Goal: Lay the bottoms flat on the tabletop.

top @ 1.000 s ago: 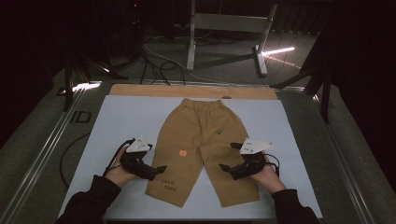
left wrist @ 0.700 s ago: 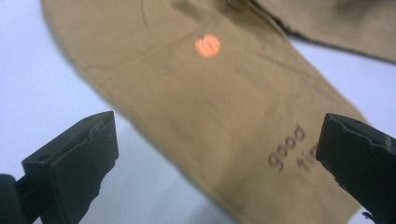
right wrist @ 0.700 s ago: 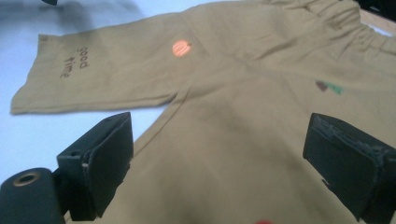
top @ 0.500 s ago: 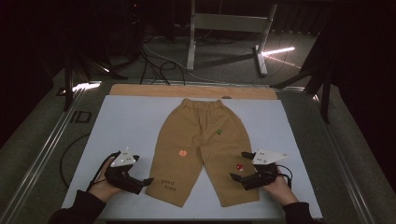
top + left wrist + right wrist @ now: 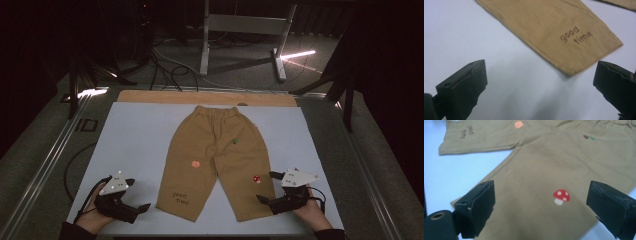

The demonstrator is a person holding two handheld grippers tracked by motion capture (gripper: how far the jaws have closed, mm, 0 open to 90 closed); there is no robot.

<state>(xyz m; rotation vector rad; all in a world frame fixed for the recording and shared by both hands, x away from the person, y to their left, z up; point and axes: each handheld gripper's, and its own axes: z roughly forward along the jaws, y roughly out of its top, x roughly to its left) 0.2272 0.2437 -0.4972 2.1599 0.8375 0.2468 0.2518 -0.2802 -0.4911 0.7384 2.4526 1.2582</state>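
Tan trousers (image 5: 215,150) lie flat on the white mat (image 5: 140,135), waistband at the far side. One leg reads "good time" (image 5: 576,37); the other carries a red mushroom patch (image 5: 561,196). My left gripper (image 5: 140,195) is open, near the front edge, just left of the "good time" hem and apart from it. In the left gripper view its jaws (image 5: 539,85) stand wide over bare mat, with the hem corner ahead. My right gripper (image 5: 266,187) is open at the outer side of the mushroom leg. Its jaws (image 5: 541,207) straddle the cloth near the mushroom, and I cannot tell whether they touch it.
A wooden strip (image 5: 205,97) borders the mat's far edge. Metal rails (image 5: 55,155) run along the table's sides. Beyond the table stand a stand's legs (image 5: 240,30) and loose cables (image 5: 170,70) on a dark floor. Bare mat lies left and right of the trousers.
Both grippers have drawn back toward the near edge and outward, the left one going left and the right one going right. The trousers have not moved.
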